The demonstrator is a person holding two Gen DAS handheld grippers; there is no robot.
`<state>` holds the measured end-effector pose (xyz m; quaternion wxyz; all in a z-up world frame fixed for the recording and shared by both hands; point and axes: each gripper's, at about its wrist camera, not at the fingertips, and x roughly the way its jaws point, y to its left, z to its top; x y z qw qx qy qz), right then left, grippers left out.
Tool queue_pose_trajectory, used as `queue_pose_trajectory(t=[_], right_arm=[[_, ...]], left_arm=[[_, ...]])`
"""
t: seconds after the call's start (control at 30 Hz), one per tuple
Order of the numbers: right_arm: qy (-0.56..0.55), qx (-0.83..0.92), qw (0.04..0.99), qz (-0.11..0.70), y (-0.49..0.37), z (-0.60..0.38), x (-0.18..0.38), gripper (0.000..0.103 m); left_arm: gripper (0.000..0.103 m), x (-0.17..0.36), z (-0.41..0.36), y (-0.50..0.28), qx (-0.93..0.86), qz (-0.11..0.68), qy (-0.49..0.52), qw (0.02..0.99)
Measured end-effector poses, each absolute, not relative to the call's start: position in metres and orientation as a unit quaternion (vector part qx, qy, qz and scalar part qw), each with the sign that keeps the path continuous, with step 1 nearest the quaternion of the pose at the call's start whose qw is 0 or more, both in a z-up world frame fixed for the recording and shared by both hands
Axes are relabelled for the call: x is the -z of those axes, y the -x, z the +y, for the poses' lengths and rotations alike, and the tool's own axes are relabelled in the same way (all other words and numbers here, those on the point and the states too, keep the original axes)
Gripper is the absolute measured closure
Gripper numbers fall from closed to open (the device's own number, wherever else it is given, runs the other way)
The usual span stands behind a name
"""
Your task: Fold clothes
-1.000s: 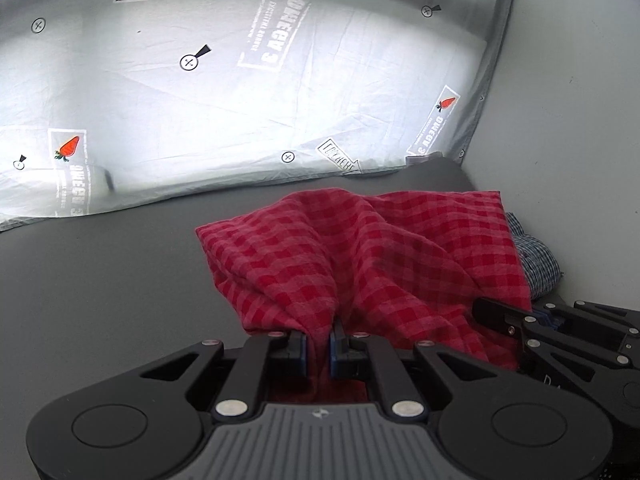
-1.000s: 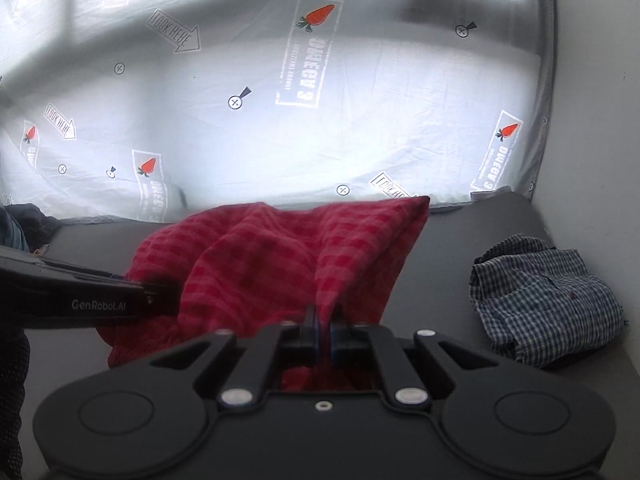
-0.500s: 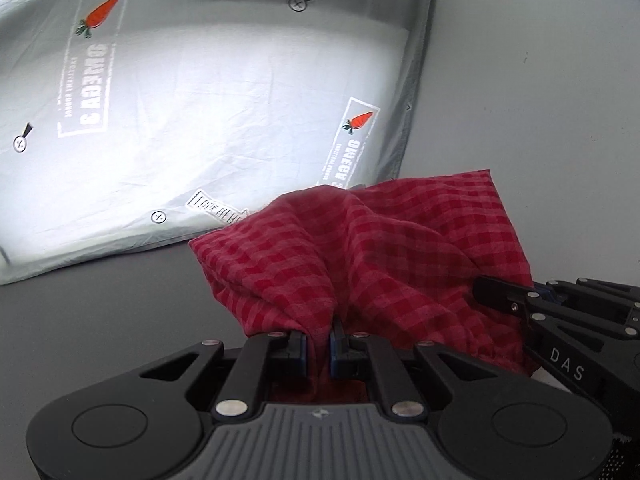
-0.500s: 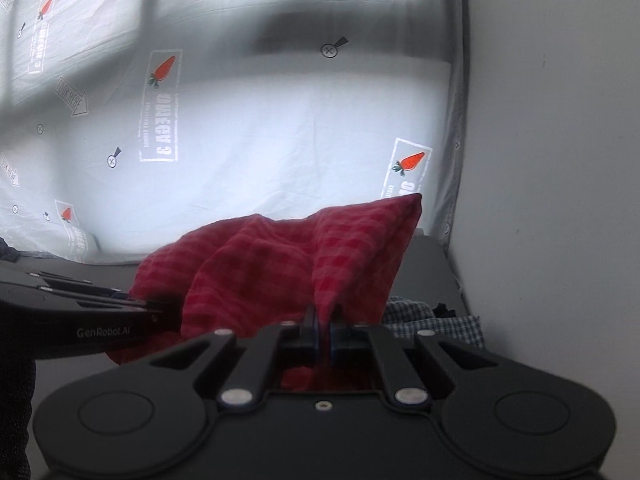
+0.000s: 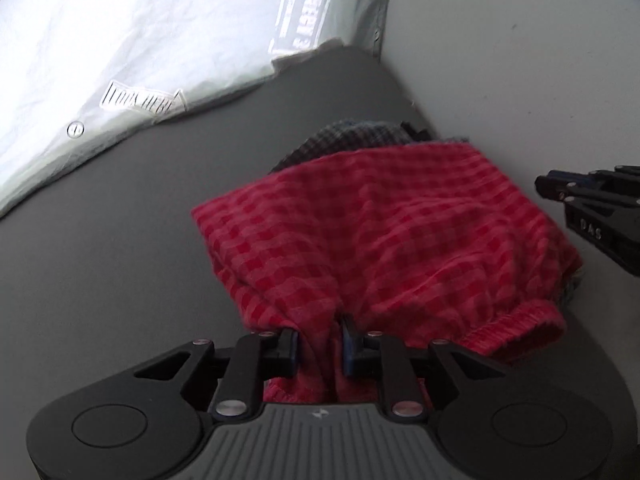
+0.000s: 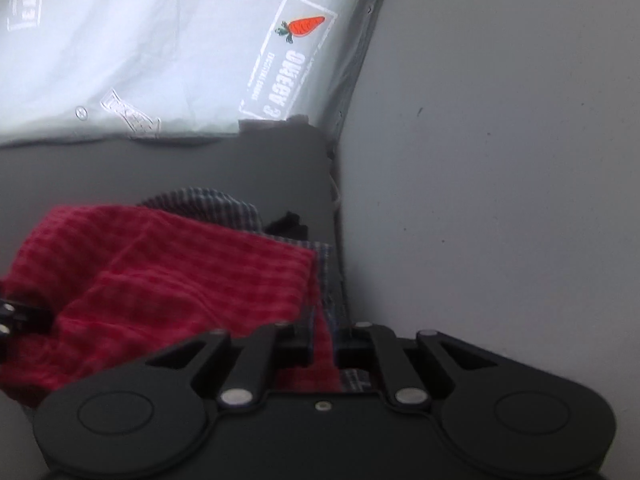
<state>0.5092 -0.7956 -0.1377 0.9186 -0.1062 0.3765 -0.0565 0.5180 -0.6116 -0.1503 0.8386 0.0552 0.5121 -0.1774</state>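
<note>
A red checked garment point(image 5: 384, 240) lies folded on top of a blue checked shirt point(image 5: 352, 136) near the right wall. My left gripper point(image 5: 320, 340) has its jaws slightly parted with red cloth bunched between them. My right gripper point(image 6: 322, 344) also has its jaws slightly parted around the red garment's point(image 6: 168, 280) near edge. The blue checked shirt point(image 6: 208, 200) shows behind and under the red cloth. The right gripper shows at the right edge of the left wrist view point(image 5: 588, 208).
The grey table top point(image 5: 100, 260) meets a white wall point(image 6: 500, 160) on the right. A pale printed sheet with carrot logos point(image 6: 160, 40) hangs behind the table. A small dark item point(image 6: 288, 224) lies by the wall beyond the shirts.
Both grippers carried the red garment to the right and lowered it onto the blue checked shirt. The jaws of both have parted a little.
</note>
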Motion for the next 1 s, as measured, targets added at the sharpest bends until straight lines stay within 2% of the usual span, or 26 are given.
queue_pose_trajectory(t=[0.03,0.07,0.1,0.17,0.3,0.37,0.4,0.43,0.53,0.6,0.67,0.73,0.77,0.83,0.87,0.9,0.93,1.0], right_arm=[[0.114,0.053,0.919,0.374,-0.51,-0.796,0.14,0.093],[0.109,0.047,0.923,0.365,-0.508,-0.796,0.138,0.091],[0.1,0.045,0.929,0.355,-0.506,-0.794,0.136,0.084],[0.071,0.043,0.939,0.333,-0.501,-0.79,0.13,0.081],[-0.004,0.023,0.944,0.329,-0.493,-0.776,0.127,0.081],[-0.029,0.013,0.941,0.336,-0.487,-0.767,0.131,0.075],[-0.041,0.007,0.939,0.34,-0.484,-0.763,0.135,0.065],[-0.043,0.002,0.937,0.345,-0.482,-0.758,0.139,0.061],[0.02,0.022,0.925,0.379,-0.483,-0.744,0.162,0.061],[0.015,0.04,0.922,0.386,-0.478,-0.746,0.157,0.06],[-0.007,0.043,0.932,0.359,-0.467,-0.751,0.134,0.052],[-0.007,0.043,0.942,0.333,-0.453,-0.75,0.115,0.036],[-0.007,0.043,0.946,0.321,-0.446,-0.749,0.106,0.033],[-0.009,0.042,0.953,0.3,-0.435,-0.743,0.091,0.024],[-0.017,0.037,0.956,0.291,-0.429,-0.74,0.083,0.021],[-0.03,0.032,0.958,0.282,-0.422,-0.736,0.073,0.014],[-0.044,0.023,0.961,0.272,-0.416,-0.733,0.063,0.007],[-0.067,-0.001,0.967,0.248,-0.401,-0.725,0.045,0.001]], left_arm=[[0.073,0.146,-0.6,-0.519,0.179,0.511,-0.04,0.84],[0.064,0.14,-0.59,-0.518,0.177,0.503,-0.03,0.845],[0.059,0.133,-0.582,-0.516,0.173,0.49,-0.023,0.854],[0.054,0.121,-0.57,-0.512,0.172,0.453,-0.017,0.875],[0.054,0.111,-0.569,-0.511,0.185,0.408,0.005,0.894],[0.054,0.115,-0.572,-0.514,0.203,0.405,0.027,0.891],[0.053,0.122,-0.575,-0.515,0.215,0.408,0.037,0.887],[0.052,0.132,-0.58,-0.516,0.224,0.416,0.039,0.88],[0.052,0.165,-0.596,-0.516,0.213,0.459,-0.006,0.862],[0.052,0.161,-0.589,-0.509,0.217,0.45,-0.01,0.866],[0.05,0.144,-0.574,-0.502,0.219,0.422,-0.007,0.88],[0.048,0.123,-0.558,-0.494,0.214,0.389,-0.006,0.896],[0.045,0.112,-0.549,-0.489,0.206,0.37,-0.003,0.906],[0.035,0.089,-0.531,-0.479,0.193,0.332,0.006,0.923],[0.023,0.076,-0.519,-0.472,0.184,0.307,0.015,0.934],[0.015,0.062,-0.506,-0.463,0.174,0.281,0.026,0.943],[0.014,0.048,-0.493,-0.455,0.163,0.255,0.036,0.952],[0.009,0.018,-0.463,-0.437,0.14,0.207,0.063,0.966]])
